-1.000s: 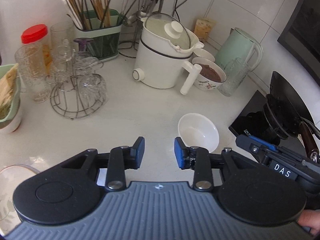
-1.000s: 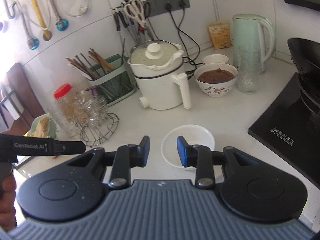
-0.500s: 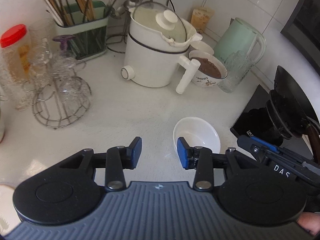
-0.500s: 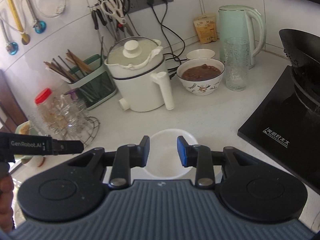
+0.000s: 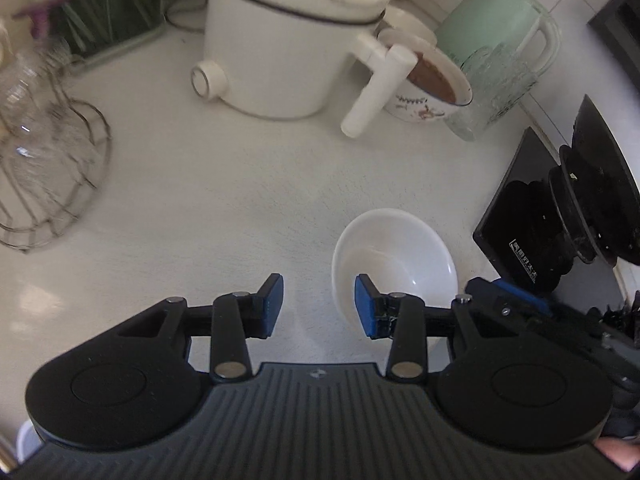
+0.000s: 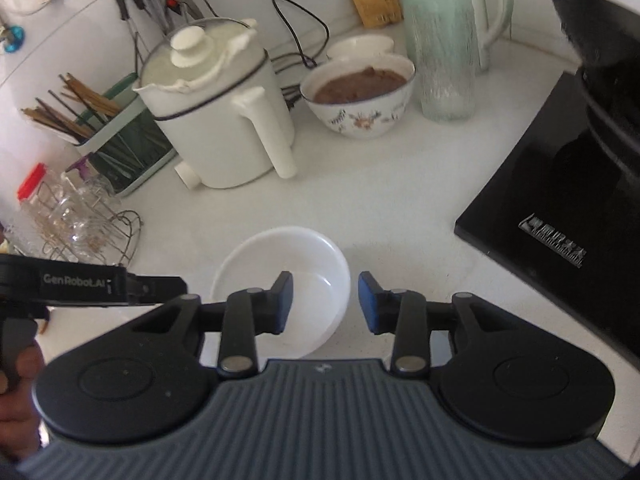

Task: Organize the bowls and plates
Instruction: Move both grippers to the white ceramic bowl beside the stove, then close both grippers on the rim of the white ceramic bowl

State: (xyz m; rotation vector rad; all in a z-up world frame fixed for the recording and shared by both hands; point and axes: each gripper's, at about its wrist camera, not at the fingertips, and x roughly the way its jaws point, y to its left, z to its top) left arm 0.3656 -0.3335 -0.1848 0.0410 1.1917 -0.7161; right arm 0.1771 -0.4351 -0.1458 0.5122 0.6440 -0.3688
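Left wrist view: the left gripper (image 5: pixel 319 305), its jaws spread after just opening and holding nothing, hovers over the white counter (image 5: pixel 208 208) with the empty white bowl (image 5: pixel 394 256) just right of the gap, the bowl's near rim behind the right fingertip. Bare counter lies ahead up to the white electric pot (image 5: pixel 288 48); the black cooktop (image 5: pixel 516 240) bounds the right. The glass rack (image 5: pixel 48 168) at left is blurred. Right wrist view: the right gripper (image 6: pixel 325 302), jaws also just opened and empty, frames the bowl's (image 6: pixel 280 268) right rim between its fingertips. The left gripper's body (image 6: pixel 92 284) hides the bowl's left edge.
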